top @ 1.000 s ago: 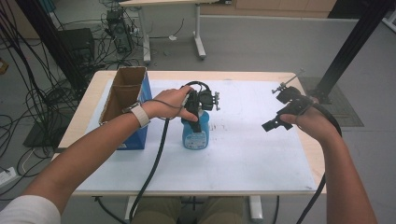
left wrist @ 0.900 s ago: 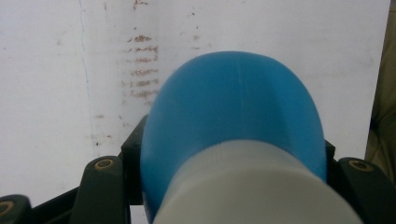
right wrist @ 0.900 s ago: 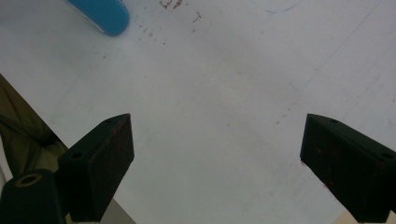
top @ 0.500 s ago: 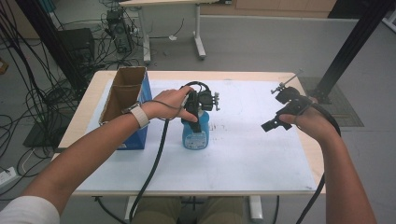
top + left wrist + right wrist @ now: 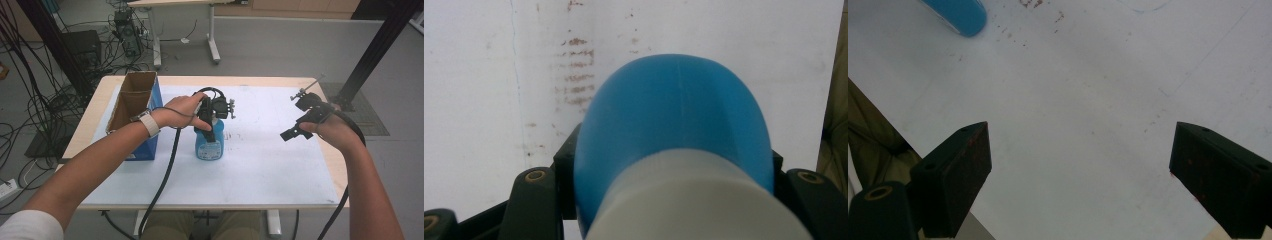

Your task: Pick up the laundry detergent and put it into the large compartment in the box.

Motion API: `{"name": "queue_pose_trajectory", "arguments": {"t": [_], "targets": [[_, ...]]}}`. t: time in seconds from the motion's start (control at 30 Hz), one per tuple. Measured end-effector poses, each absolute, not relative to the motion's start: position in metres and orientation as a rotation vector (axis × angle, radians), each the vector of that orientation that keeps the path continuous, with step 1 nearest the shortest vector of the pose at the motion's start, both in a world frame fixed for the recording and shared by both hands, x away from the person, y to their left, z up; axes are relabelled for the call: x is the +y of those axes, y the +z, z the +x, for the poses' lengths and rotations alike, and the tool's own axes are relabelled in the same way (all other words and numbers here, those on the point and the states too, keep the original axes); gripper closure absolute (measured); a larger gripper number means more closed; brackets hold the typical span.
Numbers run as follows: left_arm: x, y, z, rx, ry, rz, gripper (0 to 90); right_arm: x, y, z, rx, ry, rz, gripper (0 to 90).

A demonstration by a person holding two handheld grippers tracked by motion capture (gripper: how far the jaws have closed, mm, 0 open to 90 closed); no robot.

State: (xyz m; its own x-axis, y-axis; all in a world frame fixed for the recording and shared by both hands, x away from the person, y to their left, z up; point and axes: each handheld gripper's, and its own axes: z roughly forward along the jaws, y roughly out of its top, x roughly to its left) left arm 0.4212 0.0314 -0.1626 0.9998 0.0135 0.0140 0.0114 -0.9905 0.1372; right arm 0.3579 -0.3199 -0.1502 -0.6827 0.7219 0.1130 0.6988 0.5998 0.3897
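White sheeting covers the table (image 5: 280,170), where a blue bottle (image 5: 209,145) stands upright at centre, the left gripper (image 5: 210,120) pinching its neck from straight above, while the right gripper (image 5: 305,120), jaws spread and empty, hovers well apart at three o'clock.

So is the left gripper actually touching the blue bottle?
Touching. In the left gripper view the blue bottle sits wedged between the left gripper jaws, both pressed against its sides.

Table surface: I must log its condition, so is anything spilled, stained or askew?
Reddish-brown specks stain the white sheet beside the upright blue bottle; they look dry, not pooled. Nothing is tipped or broken.
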Motion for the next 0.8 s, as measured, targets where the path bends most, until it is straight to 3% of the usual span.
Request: {"name": "queue_pose_trajectory", "arguments": {"t": [0.8], "targets": [[0.0316,-0.1626,0.4197,0.016,0.026,3.003,39.0,-0.3178,-0.1467,0.3576,2.756,0.637,1.22,9.7]]}}
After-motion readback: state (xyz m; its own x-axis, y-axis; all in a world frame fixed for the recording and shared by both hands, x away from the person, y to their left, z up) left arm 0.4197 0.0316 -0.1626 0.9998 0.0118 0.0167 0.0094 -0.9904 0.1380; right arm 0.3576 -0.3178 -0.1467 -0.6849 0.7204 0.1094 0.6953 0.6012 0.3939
